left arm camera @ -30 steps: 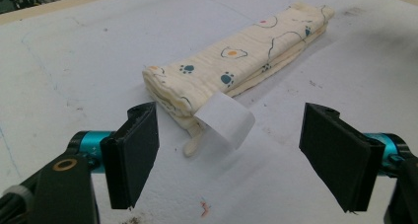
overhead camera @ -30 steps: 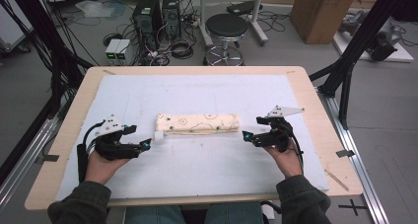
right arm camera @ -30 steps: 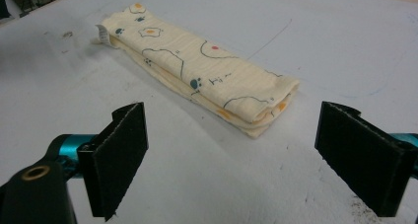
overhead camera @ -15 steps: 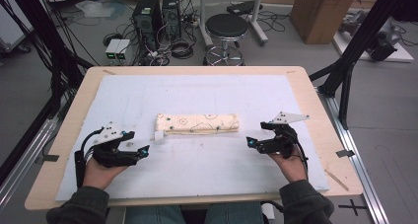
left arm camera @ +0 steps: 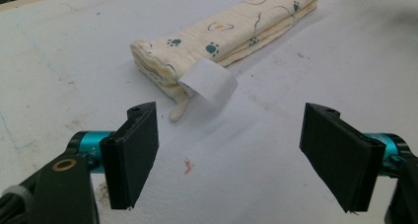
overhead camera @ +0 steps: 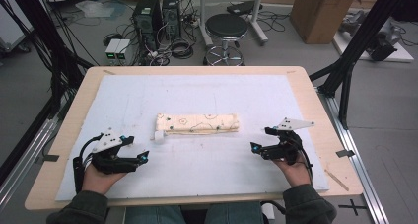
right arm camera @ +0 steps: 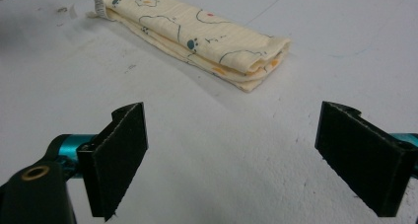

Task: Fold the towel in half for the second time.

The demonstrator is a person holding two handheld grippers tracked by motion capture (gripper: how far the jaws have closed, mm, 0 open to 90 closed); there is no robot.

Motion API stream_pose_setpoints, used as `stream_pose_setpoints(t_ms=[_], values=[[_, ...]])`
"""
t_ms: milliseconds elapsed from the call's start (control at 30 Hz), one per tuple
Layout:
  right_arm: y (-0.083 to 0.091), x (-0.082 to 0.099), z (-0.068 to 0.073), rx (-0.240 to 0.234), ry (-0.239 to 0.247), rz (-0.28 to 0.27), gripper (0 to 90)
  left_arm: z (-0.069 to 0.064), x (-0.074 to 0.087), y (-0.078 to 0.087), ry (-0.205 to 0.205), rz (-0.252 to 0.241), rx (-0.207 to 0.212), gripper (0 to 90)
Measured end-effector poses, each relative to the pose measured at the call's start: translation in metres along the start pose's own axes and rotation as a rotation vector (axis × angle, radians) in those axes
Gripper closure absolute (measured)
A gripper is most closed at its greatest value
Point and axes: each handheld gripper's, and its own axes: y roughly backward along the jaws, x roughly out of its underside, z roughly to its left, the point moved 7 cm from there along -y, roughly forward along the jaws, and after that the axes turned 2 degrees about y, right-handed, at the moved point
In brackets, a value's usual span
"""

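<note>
One folded cloth [overhead camera: 197, 123] with one white tag [left arm camera: 207, 84] | left gripper [overhead camera: 143, 158] released, empty | right gripper [overhead camera: 255, 148] released, empty

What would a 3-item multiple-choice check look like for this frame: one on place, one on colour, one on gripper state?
1. Where does the folded cloth lie?
A. between the two grippers, farther up the mat
B. under the left gripper
C. off the table

2. What colour is the tag at the cloth's end?
A. red
B. white
C. black

3. How do the jaws of the left gripper and right gripper stand?
A. both shut
B. one clamped on the cloth
C. both open, holding nothing

Answers: 1 A, the high view shows it mid-mat; 2 B, seen in the left gripper view; 3 C, each gripper view shows a wide gap over bare mat.
</note>
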Motion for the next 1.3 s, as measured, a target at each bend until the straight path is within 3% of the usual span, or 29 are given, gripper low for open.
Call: stream_pose_setpoints(t_ms=[433,933,1300], values=[[0.011,0.016,-0.001,0.018,-0.008,-0.005,12.0,-0.005,0.009,0.009,-0.006,-0.008,-0.013,23.1],[0.023,0.036,0.005,0.030,-0.007,0.011,12.0,-0.006,0.022,0.014,-0.021,0.019,-0.019,23.2],[0.018,0.037,0.008,0.036,0.011,0.023,12.0,-0.003,0.024,0.009,-0.015,0.017,-0.029,23.2]])
